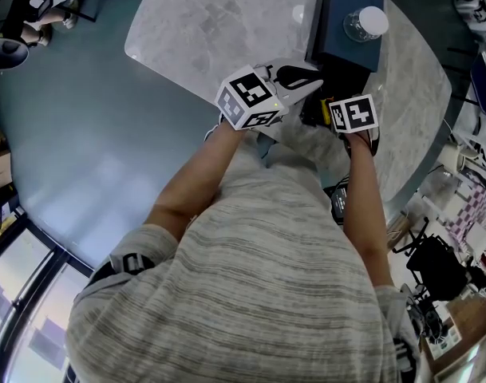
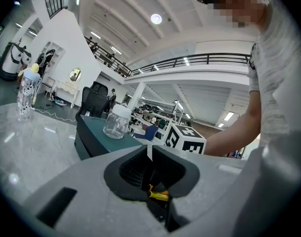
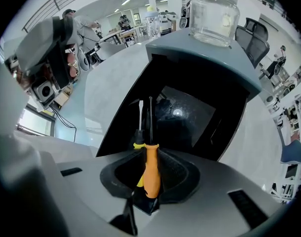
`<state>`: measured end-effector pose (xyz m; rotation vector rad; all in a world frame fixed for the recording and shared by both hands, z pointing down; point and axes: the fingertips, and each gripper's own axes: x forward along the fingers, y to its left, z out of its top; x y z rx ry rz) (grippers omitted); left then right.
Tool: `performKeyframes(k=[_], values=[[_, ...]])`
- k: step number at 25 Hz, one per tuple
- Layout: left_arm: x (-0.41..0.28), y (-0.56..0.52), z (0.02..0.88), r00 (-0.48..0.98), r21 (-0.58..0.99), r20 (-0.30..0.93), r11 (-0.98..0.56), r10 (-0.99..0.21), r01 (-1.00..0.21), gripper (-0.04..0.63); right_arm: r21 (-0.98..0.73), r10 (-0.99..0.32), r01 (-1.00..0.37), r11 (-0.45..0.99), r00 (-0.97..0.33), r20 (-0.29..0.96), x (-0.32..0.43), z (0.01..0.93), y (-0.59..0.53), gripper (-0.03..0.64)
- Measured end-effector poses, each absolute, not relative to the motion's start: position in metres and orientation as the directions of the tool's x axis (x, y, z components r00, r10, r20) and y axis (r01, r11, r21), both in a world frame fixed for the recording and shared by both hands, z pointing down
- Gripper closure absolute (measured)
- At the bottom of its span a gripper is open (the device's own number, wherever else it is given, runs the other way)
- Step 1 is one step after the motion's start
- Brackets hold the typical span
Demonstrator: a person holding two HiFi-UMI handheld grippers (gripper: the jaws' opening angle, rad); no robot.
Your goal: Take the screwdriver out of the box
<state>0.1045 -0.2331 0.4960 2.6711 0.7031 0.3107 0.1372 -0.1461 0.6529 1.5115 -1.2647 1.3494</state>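
Observation:
An orange-handled screwdriver points its shaft down into the open black box. My right gripper is shut on its handle. A second screwdriver with a yellow and black handle lies against the orange one's left side. In the head view the dark teal box stands on the marble table, and the right gripper's marker cube hangs over the box's near, open part. My left gripper is level beside the box, shut and empty.
A clear glass jar with a white lid stands on the box's raised lid. A patterned drink bottle stands further off on the table. The table's rounded edge drops to grey floor at left; equipment clutters the right.

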Motion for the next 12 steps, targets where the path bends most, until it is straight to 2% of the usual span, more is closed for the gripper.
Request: performKeyframes(k=[5, 12], values=[[0.1060, -0.2325, 0.4947, 0.852, 0.391, 0.118, -0.812, 0.510, 0.433, 0.568, -0.111, -0.172, -0.970, -0.217, -0.074, 0.982, 0.1366, 0.6538, -0.1477, 0.546], [0.1036, -0.2327, 0.4943, 0.854, 0.388, 0.124, -0.817, 0.506, 0.428, 0.568, -0.120, -0.231, -0.956, -0.266, -0.058, 0.971, 0.1375, 0.6498, -0.1449, 0.549]])
